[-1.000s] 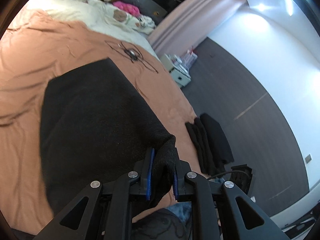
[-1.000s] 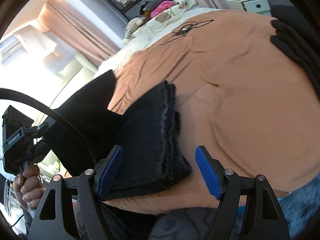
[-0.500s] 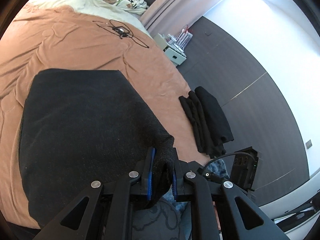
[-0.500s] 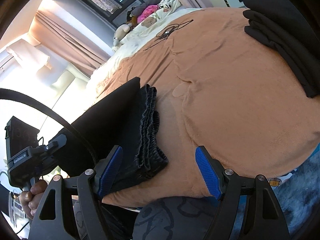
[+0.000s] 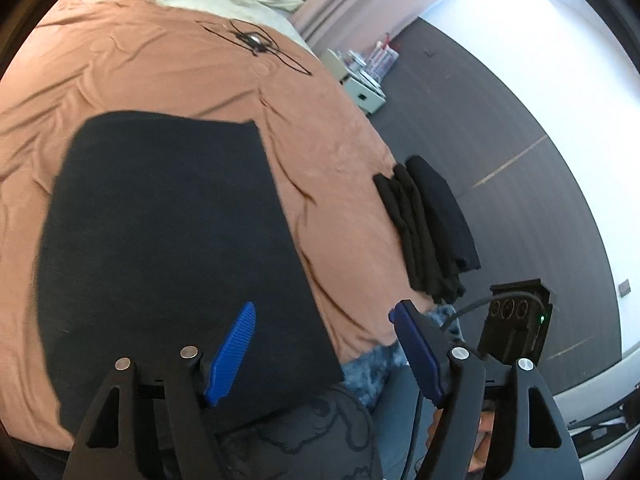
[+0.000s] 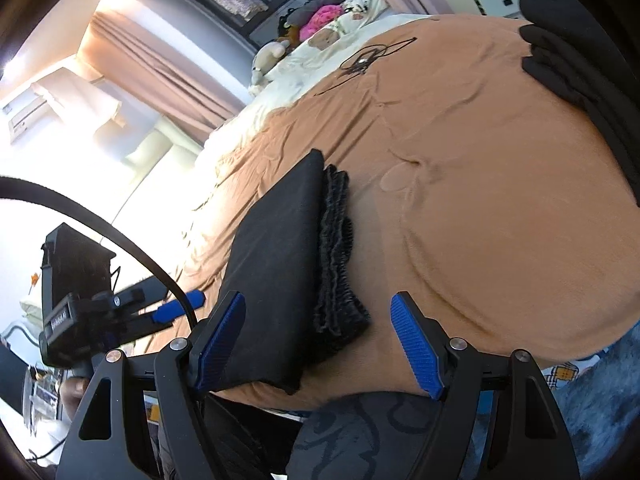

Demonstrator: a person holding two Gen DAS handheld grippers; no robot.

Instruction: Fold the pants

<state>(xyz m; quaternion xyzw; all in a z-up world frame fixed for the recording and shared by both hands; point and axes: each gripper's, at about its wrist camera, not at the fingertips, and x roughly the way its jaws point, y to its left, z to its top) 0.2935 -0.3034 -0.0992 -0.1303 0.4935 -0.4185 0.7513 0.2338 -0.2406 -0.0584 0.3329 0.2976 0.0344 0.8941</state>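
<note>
The black pants [image 5: 168, 232] lie folded flat on the orange bedspread [image 5: 160, 76], near the bed's front edge. My left gripper [image 5: 322, 344] hovers over their near right corner; its jaws are opening and the blue pads touch no cloth. In the right wrist view the folded pants [image 6: 280, 264] show their ribbed waistband on the right side. My right gripper [image 6: 318, 344] stands open just in front of them, holding nothing. The left gripper [image 6: 180, 306] also appears there at the left, with a hand under it.
A stack of folded dark clothes [image 5: 428, 228] lies at the bed's right edge. A black cable [image 5: 256, 42] lies farther back on the bedspread, with pillows and soft toys [image 6: 320, 28] beyond. A white nightstand [image 5: 362, 88] stands on the grey floor.
The left gripper has let go of the pants' corner and its jaws have spread wide. The cloth it held now lies flat on the bed. The right gripper stays open.
</note>
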